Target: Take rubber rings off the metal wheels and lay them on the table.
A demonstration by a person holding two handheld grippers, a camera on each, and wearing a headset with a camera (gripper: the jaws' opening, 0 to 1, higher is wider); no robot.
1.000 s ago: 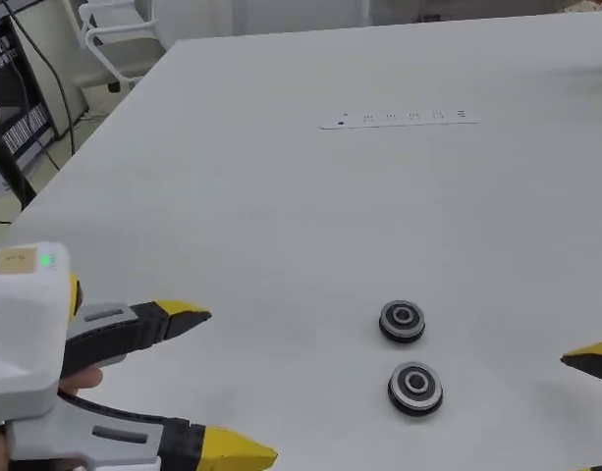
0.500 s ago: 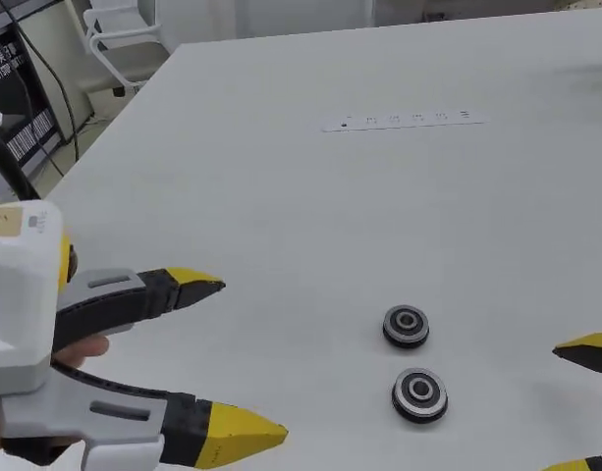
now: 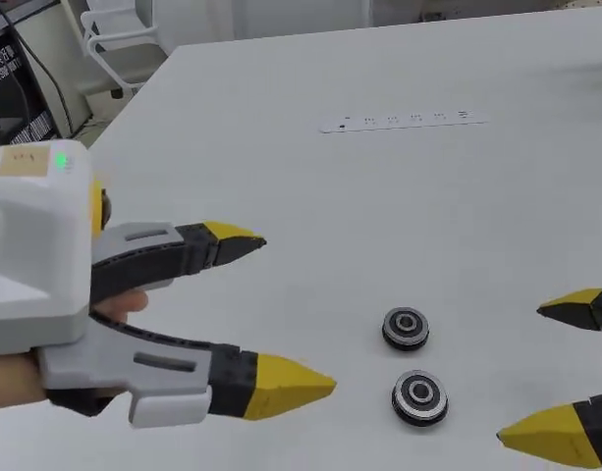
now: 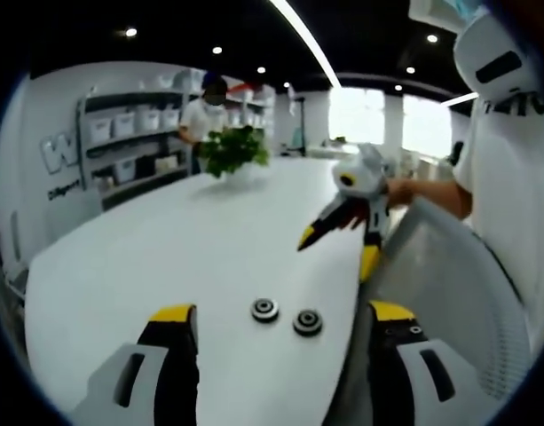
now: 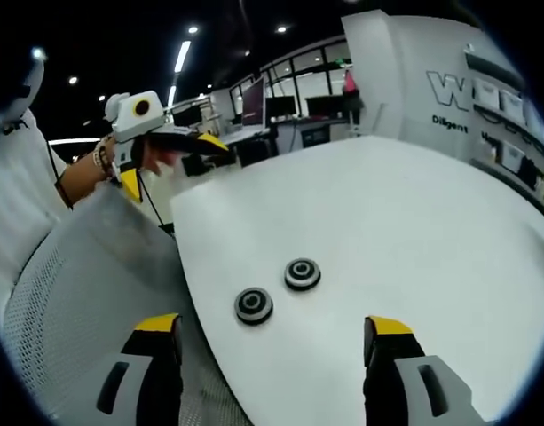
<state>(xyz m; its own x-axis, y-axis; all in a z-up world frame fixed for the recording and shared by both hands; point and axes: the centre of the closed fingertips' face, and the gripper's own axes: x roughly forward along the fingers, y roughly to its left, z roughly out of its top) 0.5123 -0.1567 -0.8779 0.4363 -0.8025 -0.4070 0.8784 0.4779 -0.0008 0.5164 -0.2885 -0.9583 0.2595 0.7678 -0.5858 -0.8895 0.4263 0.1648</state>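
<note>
Left claw (image 3: 296,314): jaws wide open, nothing held, hovering over the worktop (image 3: 310,186) left of the wheels. Right claw (image 3: 521,373): also wide open and empty, at the right edge of the head view, near the wheels. Both gripper views put the pair roughly centred ahead of the open jaws. Far wheel (image 3: 406,328) and near wheel (image 3: 419,396) lie flat, just beside each other, not touching, between the two claws. The dark rubber rings (image 3: 419,416) look seated on both, so I'd call the task not started. For the step in hand: the wheels are small and loose on a smooth top, so a one-sided pinch will likely skid them. I'd pin one wheel with the left claw across its body, narrow the right claw before contact, nip the ring at its outer edge and roll it up over the flange rather than pull straight. Near wheel first, since it's closest to the right claw. Lay each ring on bare worktop well apart from the wheels. Containers: white bins (image 4: 121,129) on shelves (image 4: 134,173) in the background of the left gripper view, contents too small to tell. A potted plant (image 4: 232,151) sits at the worktop's far end.
</note>
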